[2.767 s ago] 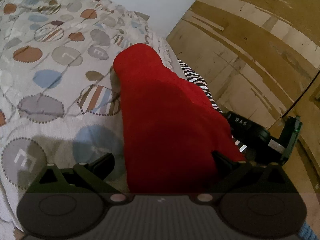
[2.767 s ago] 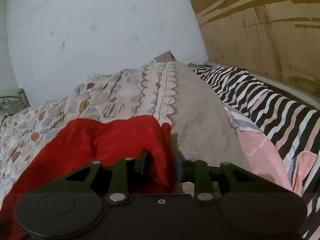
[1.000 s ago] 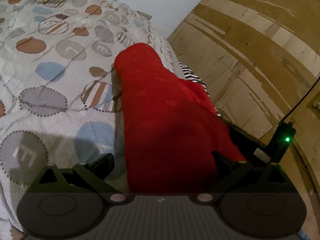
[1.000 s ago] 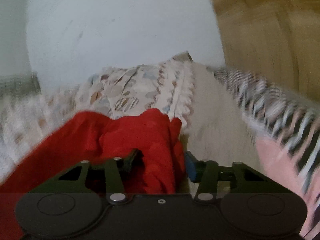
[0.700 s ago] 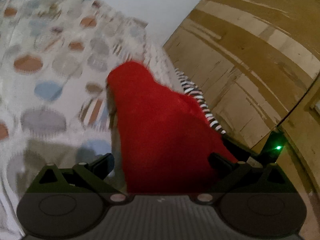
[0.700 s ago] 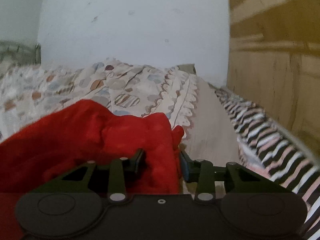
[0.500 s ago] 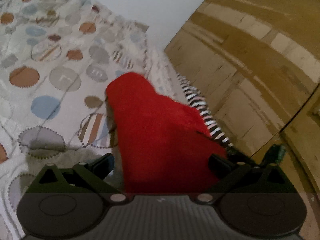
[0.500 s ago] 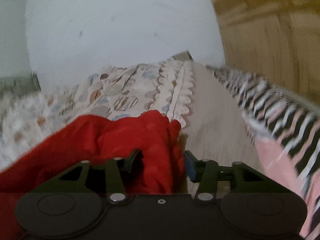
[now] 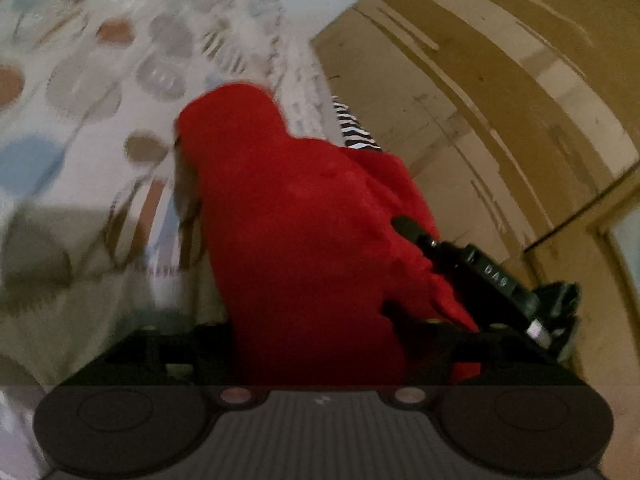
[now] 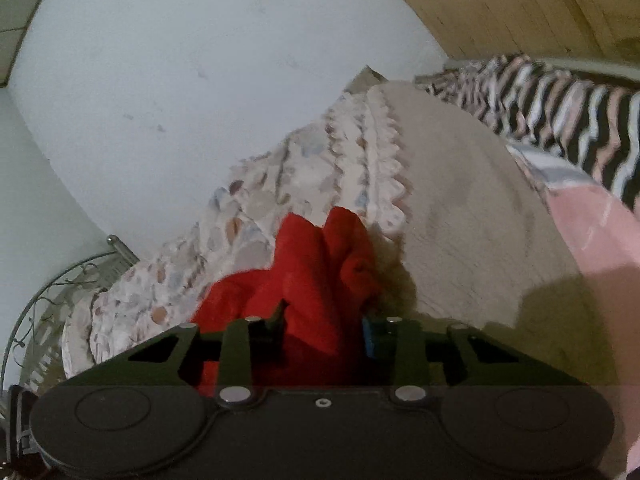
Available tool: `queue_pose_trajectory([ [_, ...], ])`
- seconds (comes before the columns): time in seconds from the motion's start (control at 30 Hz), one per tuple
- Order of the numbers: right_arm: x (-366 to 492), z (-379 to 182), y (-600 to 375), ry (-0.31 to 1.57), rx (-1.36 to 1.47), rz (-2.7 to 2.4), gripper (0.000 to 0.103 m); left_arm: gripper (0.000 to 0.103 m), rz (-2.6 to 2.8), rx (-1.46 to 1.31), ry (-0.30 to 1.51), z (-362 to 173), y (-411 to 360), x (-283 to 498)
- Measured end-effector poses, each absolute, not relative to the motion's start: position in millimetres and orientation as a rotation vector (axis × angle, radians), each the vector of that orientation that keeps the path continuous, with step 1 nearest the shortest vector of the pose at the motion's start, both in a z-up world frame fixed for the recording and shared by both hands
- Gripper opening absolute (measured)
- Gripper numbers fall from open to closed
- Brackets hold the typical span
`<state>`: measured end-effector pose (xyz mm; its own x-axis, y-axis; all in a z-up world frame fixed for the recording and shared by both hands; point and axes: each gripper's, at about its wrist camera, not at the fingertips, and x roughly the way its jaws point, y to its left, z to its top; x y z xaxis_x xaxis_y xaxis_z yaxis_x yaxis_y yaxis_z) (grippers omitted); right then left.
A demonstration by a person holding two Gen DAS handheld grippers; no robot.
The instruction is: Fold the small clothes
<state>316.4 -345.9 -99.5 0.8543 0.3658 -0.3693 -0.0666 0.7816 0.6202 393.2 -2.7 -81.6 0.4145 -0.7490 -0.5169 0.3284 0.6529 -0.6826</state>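
A red garment hangs bunched over a bed between both grippers. In the left wrist view it fills the gap of my left gripper, whose jaws are closing, and the cloth touches both fingers. The frame is blurred. In the right wrist view a crumpled fold of the red garment stands up between the fingers of my right gripper. Those jaws are also closing and pinch the cloth. The right gripper's black body shows at the garment's right edge in the left view.
The bed has a quilt with round patches and a scalloped border. A striped black, white and pink cloth lies along a wooden panel wall. A white wall and a metal bed frame are behind.
The left jaws have narrowed onto the red cloth and that view has drifted. The right view has rolled, so the bed now slants, and its jaws have drawn closer around the fold.
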Motion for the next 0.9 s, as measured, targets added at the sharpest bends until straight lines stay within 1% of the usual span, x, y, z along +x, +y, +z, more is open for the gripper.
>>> queue_pose_trajectory([
  [0.1, 315, -77, -329, 0.455, 0.579, 0.281, 0.033, 0.062, -0.731, -0.429, 0.843, -56, -2, 390],
  [0.27, 320, -52, -308, 0.377, 0.565, 0.329, 0.033, 0.062, -0.686, -0.28, 0.726, -16, 14, 386],
  [0.4, 338, -47, -289, 0.342, 0.601, 0.377, 0.033, 0.062, -0.613, -0.26, 0.71, -3, 40, 382],
  [0.53, 366, -58, -257, 0.394, 0.638, 0.409, 0.033, 0.062, -0.527, -0.289, 0.751, -13, 69, 385],
  [0.63, 385, -78, -233, 0.477, 0.615, 0.412, 0.033, 0.063, -0.454, -0.303, 0.84, -41, 86, 390],
  [0.7, 394, -94, -217, 0.546, 0.569, 0.385, 0.034, 0.069, -0.413, -0.284, 0.887, -64, 92, 389],
  [0.73, 395, -103, -211, 0.569, 0.536, 0.356, 0.035, 0.071, -0.409, -0.29, 0.871, -71, 95, 385],
  [0.77, 394, -110, -208, 0.577, 0.502, 0.317, 0.037, 0.073, -0.405, -0.303, 0.858, -75, 99, 381],
  [0.83, 394, -119, -213, 0.582, 0.536, 0.309, 0.041, 0.077, -0.387, -0.307, 0.846, -78, 100, 378],
  [0.87, 394, -121, -217, 0.588, 0.556, 0.306, 0.045, 0.082, -0.374, -0.296, 0.841, -79, 98, 377],
  [0.9, 396, -121, -219, 0.597, 0.554, 0.298, 0.048, 0.084, -0.361, -0.288, 0.84, -79, 97, 377],
])
